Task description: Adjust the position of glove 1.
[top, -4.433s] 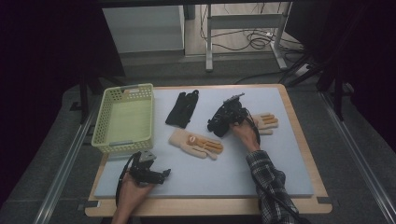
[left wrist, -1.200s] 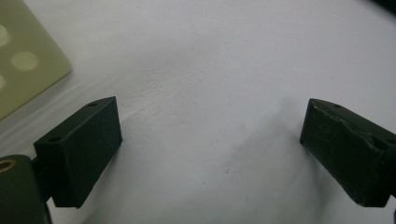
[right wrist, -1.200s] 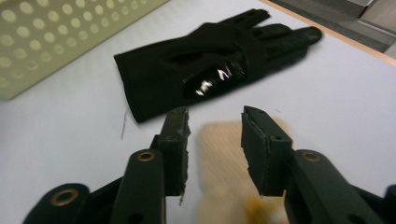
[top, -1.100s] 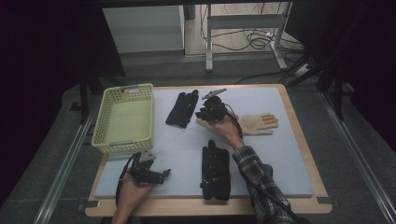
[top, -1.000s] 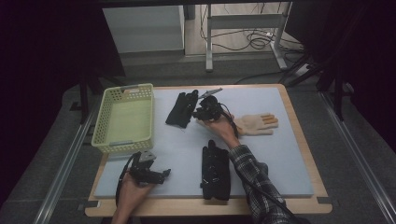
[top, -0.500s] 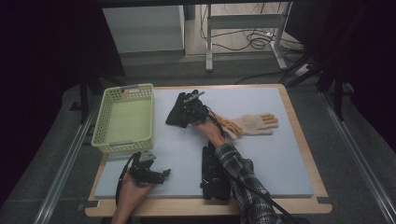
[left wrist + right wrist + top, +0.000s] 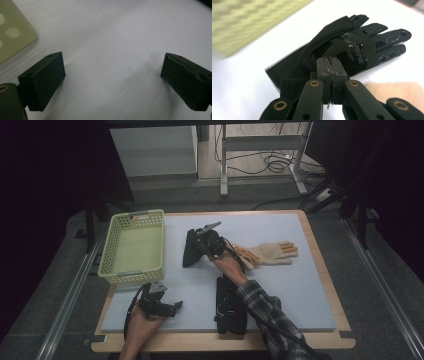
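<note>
The black glove lies on the counter just right of the green basket, its long axis running roughly from six to twelve o'clock in the high view, cuff toward the person. The right claw sits at the glove's three o'clock edge, far nearer to it than the left claw, which rests well apart at about seven o'clock from the glove, near the counter's front. In the right gripper view the jaws have just been closing and now meet flat against each other, with the glove directly beyond their tips; whether a fold of its cuff is pinched between the pads or lies just past them I cannot tell, since no fabric shows in the seam. The left claw stands wide open over bare counter, holding nothing. A tan glove lies at three o'clock from the right claw, and another black glove at five o'clock.
</note>
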{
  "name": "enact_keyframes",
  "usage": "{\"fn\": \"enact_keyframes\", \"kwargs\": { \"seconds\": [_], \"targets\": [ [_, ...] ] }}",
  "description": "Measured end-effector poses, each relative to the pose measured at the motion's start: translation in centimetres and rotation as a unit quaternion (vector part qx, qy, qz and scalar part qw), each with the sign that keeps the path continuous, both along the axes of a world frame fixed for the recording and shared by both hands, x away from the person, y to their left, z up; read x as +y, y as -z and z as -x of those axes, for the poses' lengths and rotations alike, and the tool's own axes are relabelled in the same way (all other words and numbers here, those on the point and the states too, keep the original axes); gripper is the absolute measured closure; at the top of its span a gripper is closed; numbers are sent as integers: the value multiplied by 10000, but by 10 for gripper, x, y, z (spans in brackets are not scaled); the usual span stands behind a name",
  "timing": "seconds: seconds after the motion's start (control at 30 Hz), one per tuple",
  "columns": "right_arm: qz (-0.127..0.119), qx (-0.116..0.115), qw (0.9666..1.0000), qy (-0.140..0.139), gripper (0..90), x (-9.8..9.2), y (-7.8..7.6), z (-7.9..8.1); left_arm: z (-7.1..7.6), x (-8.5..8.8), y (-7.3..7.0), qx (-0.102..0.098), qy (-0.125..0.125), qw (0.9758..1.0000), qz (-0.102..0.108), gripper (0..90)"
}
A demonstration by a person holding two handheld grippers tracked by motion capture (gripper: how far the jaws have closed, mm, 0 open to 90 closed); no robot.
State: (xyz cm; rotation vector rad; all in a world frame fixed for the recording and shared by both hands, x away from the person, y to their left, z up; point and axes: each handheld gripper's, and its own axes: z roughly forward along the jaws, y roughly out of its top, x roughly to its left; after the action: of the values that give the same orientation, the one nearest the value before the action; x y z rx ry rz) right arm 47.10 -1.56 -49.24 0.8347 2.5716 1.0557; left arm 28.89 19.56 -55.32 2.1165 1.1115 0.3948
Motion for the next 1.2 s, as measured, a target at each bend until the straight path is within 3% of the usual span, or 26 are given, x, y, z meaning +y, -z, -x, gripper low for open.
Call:
{"fn": "enact_keyframes", "kwargs": {
  "seconds": [0.07, 0.1, 0.2, 0.27, 0.37, 0.43, 0.53, 0.6, 0.63, 0.8, 0.87, 1.03, 1.2],
  "targets": [
    [-150, 238, 9994, -183, 827, -7, -3, 20, 0, 0, 0, -2, 1, 10000, -7, 59],
    [-224, 378, 9985, -322, 754, -11, -4, 29, 0, 0, 0, -3, 1, 10000, -8, 59],
    [-337, 165, 9989, -273, 679, -26, -9, 42, 0, 0, 0, -2, 3, 10000, -21, 59],
    [-317, 13, 9995, 9, 686, -36, -10, 37, 0, 0, 0, -4, 1, 10000, -24, 59],
    [-301, 119, 9992, 232, 675, -41, 0, 27, 0, 0, 0, 0, 2, 10000, -20, 59],
    [-243, 157, 9992, 279, 627, -38, 10, 22, 0, 0, 0, -1, 4, 10000, -21, 59],
    [63, 28, 9991, 421, 543, -28, 24, 16, 0, 0, 0, -6, 3, 10000, -20, 59],
    [123, 131, 9989, 422, 515, -23, 32, 10, 0, 0, 0, -6, -4, 10000, -2, 59],
    [139, 152, 9989, 420, 518, -21, 36, 8, 0, 0, 0, -8, -7, 10000, -1, 59],
    [-133, 479, 9983, 305, 783, -20, 38, 6, 0, 0, 0, -5, -1, 10000, -10, 59],
    [-239, 554, 9977, 312, 842, -20, 38, 7, 0, 0, 0, -7, -2, 10000, -14, 59],
    [-339, 594, 9972, 310, 857, -24, 31, 10, 0, 0, 0, -1, 3, 10000, -16, 59],
    [-548, 543, 9967, 244, 856, -40, 4, 21, 0, 0, 0, -2, 3, 10000, -19, 59]
  ]
}}
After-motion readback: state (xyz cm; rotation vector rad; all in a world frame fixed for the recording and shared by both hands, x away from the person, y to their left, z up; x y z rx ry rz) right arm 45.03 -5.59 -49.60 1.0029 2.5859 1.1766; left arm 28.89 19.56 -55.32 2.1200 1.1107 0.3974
